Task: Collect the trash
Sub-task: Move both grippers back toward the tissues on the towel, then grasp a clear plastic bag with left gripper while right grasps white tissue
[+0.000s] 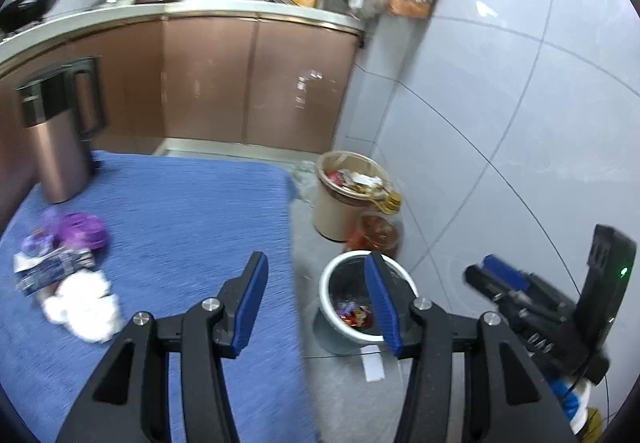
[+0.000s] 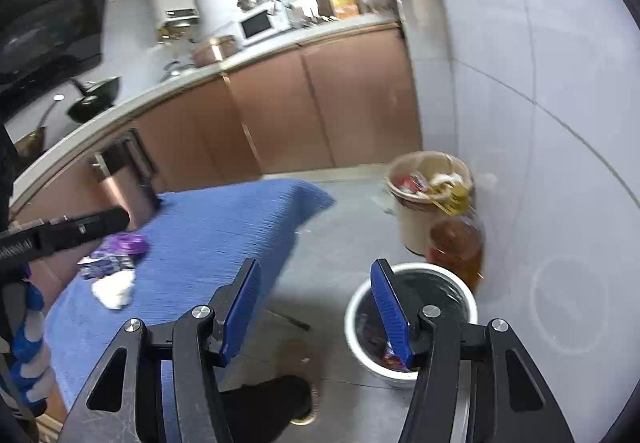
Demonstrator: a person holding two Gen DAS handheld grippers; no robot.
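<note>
**A:** How do the two claws stand?

**B:** The left gripper (image 1: 316,295) has its blue-padded fingers spread wide with nothing between them. It hangs over the right edge of the blue tablecloth (image 1: 192,211). The right gripper (image 2: 316,303) is spread just as wide and empty, above the grey floor (image 2: 344,227) beside the cloth's edge. From the left wrist view the right gripper also shows at the lower right, apart from the left one.

**A:** And the trash?

**B:** Three pieces lie close together on the cloth, to the left: a crumpled white tissue (image 1: 86,307), a dark blue printed wrapper (image 1: 52,269) touching it, and a purple wrapper (image 1: 82,231) just behind that. Neither claw touches them.

**A:** Where is the bin?

**B:** A white wastebasket (image 1: 332,279) with a dark liner stands on the floor just beside the table, some colourful wrappers (image 1: 354,313) at its bottom. Behind it, near the tiled wall, is a beige bin (image 2: 416,227) heaped with rubbish, and an amber plastic jug (image 2: 456,243) stands between the two.

**A:** Anything else on the table?

**B:** A copper-coloured kettle (image 1: 60,139) with a black handle, upright at the far left corner.
</note>
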